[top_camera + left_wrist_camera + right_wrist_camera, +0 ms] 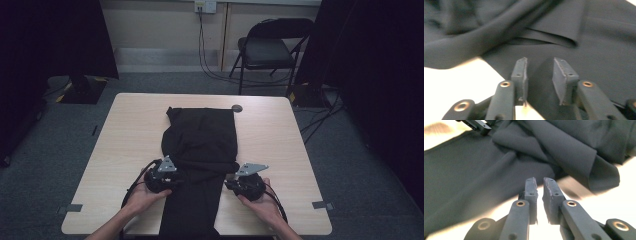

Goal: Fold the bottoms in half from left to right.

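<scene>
Black garment [202, 145] on table [280, 140], hand-held grippers at both edges

You are working with bare forearms, no sleeves showing, and each hand is carrying a black gripper: the left gripper [176, 179] and the right gripper [231, 182] are both wearing a grey three-cornered plate on top and trailing a black looped cable. Up close, the jaws are showing dark grey arms with brass-ringed rivet holes and worn, scuffed grey pads [532, 185]
</scene>
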Demonstrator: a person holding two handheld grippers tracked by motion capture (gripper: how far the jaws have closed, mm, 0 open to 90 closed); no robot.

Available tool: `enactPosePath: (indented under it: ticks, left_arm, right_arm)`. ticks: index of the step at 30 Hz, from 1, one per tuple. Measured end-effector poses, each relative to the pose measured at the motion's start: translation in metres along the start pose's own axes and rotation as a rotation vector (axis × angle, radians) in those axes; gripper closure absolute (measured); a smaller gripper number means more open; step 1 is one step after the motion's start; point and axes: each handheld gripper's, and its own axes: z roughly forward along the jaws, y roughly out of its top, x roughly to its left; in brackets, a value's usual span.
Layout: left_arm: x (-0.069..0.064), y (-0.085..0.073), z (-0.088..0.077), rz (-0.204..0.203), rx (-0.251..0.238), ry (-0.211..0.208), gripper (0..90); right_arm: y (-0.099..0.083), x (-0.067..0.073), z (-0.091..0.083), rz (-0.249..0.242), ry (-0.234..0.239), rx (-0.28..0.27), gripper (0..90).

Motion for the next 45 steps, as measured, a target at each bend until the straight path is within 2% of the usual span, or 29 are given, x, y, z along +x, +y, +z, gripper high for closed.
enactPosePath:
  ticks: [4,7,9,11,14,15,16,17,18,20,22,24,25,26,29,31,33,34,35,38,41,43,45]
  left_arm:
    - [0.009,-0.005,-0.002,-0.022,-0.013,0.050,60.6]
    - [0.013,-0.006,-0.003,-0.012,-0.007,0.100,60.7]
    - [0.014,-0.006,-0.005,0.009,0.002,0.155,60.8]
    - [0.020,-0.009,-0.006,-0.044,-0.005,0.131,60.8]
    - [0.017,-0.009,-0.006,-0.004,-0.001,0.142,62.0]
    - [0.016,-0.008,-0.006,0.007,0.003,0.147,64.5]
    - [0.015,-0.008,-0.006,0.011,0.003,0.139,66.3]
    - [0.015,-0.008,-0.007,0.001,0.008,0.118,68.1]
    - [0.015,-0.010,-0.008,-0.029,0.000,0.091,68.2]
    - [0.014,-0.013,-0.009,-0.052,-0.011,0.045,68.1]
    - [0.011,-0.012,-0.010,-0.043,-0.003,0.031,66.8]
    - [0.003,-0.010,-0.008,-0.047,-0.001,-0.009,66.1]
    - [-0.002,-0.008,-0.007,-0.060,0.000,-0.026,63.6]
    - [-0.007,-0.006,-0.006,-0.055,0.005,-0.038,61.3]
    - [-0.020,-0.002,-0.004,-0.036,0.016,-0.080,61.3]
    - [-0.024,0.001,-0.002,-0.044,0.020,-0.103,61.4]
    - [-0.021,0.003,-0.003,-0.059,0.007,-0.114,61.5]
    - [-0.019,0.004,-0.004,-0.061,-0.001,-0.111,61.5]
    - [-0.014,0.007,-0.008,-0.070,-0.032,-0.100,61.3]
    - [0.001,0.014,-0.015,-0.120,-0.086,-0.066,60.6]
    - [0.017,0.024,-0.016,-0.150,-0.138,-0.030,59.4]
    - [0.028,0.032,-0.009,-0.169,-0.153,-0.012,54.6]
    - [0.038,0.040,0.002,-0.180,-0.173,-0.010,48.0]
  right_arm:
    - [0.005,-0.002,0.013,-0.002,0.030,-0.004,78.8]
    - [0.007,0.000,0.022,-0.018,0.031,0.005,76.3]
    - [0.009,0.002,0.028,-0.026,0.018,0.002,70.7]
    - [0.011,0.005,0.034,-0.036,0.017,0.005,68.0]
    - [0.012,0.006,0.042,-0.046,0.008,0.008,62.7]
    - [0.014,0.006,0.044,-0.042,0.003,0.005,59.1]
    - [0.015,0.006,0.046,-0.032,0.001,0.006,59.5]
    - [0.016,0.006,0.047,-0.048,-0.006,0.009,60.5]
    - [0.017,0.006,0.047,-0.070,-0.004,0.019,60.4]
    - [0.016,0.001,0.043,-0.068,0.012,0.036,61.7]
    - [0.012,-0.005,0.037,-0.080,-0.001,0.038,62.0]
    - [0.007,-0.009,0.031,-0.077,0.000,0.043,62.0]
    - [0.004,-0.011,0.027,-0.083,-0.005,0.042,62.0]
    - [0.002,-0.012,0.024,-0.086,-0.009,0.046,62.0]
    - [-0.004,-0.020,0.015,-0.077,-0.029,0.058,62.4]
    - [-0.007,-0.023,0.010,-0.067,-0.037,0.069,62.5]
    - [-0.009,-0.023,0.005,-0.058,-0.046,0.079,59.9]
    - [-0.009,-0.022,0.003,-0.053,-0.049,0.084,55.1]
    - [-0.009,-0.022,0.001,-0.039,-0.046,0.075,55.7]
    - [0.003,-0.028,-0.015,-0.013,-0.042,-0.025,55.1]
    - [0.021,-0.043,-0.024,0.019,-0.072,-0.098,50.5]
    - [0.033,-0.056,-0.020,0.040,-0.080,-0.122,46.0]
    - [0.045,-0.069,-0.008,0.053,-0.102,-0.121,41.1]
